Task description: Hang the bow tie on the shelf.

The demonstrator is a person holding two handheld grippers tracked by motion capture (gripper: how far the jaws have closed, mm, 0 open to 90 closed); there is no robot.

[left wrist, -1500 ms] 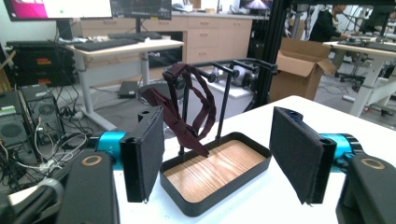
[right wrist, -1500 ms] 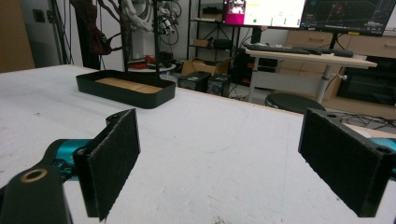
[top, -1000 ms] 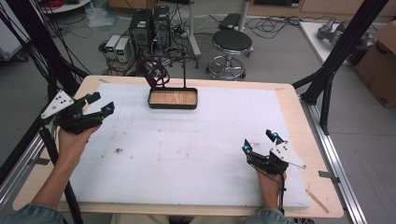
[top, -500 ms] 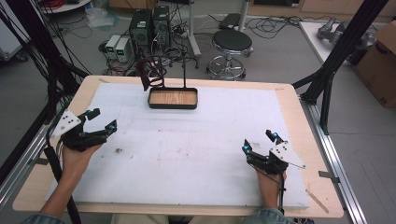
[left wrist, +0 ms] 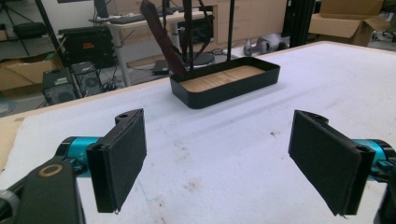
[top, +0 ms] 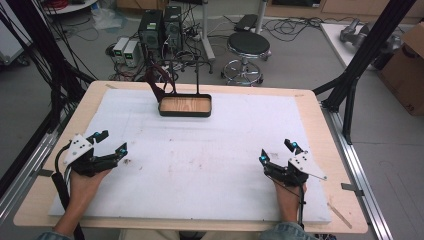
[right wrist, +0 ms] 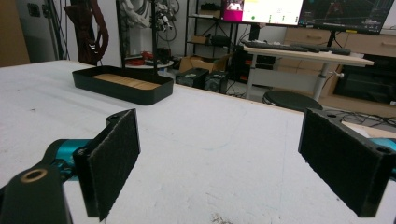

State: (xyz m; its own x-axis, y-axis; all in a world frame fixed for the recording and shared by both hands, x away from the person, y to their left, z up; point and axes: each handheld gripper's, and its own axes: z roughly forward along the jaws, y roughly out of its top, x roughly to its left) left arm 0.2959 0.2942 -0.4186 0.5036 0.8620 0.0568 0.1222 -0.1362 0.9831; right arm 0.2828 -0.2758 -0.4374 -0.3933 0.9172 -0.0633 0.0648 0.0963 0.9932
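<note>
A black tray with a wooden floor (top: 185, 105) stands at the far middle of the white mat, a thin black stand rising from it. A dark red strap (top: 155, 85) hangs from that stand at the tray's left end. The tray (left wrist: 226, 84) and strap (left wrist: 161, 37) lie ahead of my left gripper (left wrist: 219, 163), which is open and empty. At the mat's left, my left gripper (top: 110, 142) sits low over the surface. My right gripper (top: 277, 151) rests open and empty at the mat's right front. The tray (right wrist: 119, 84) lies far ahead of its wide-apart pads (right wrist: 112, 158).
The white mat (top: 200, 160) covers a wooden table. Black frame posts (top: 360, 65) stand at the right, cables and posts at the left (top: 45, 75). A stool (top: 248, 47) and computer boxes (top: 160, 25) are on the floor beyond the far edge.
My left gripper has come down and toward the near side, from beside the table's left edge to low over the mat. The right gripper has stayed put.
</note>
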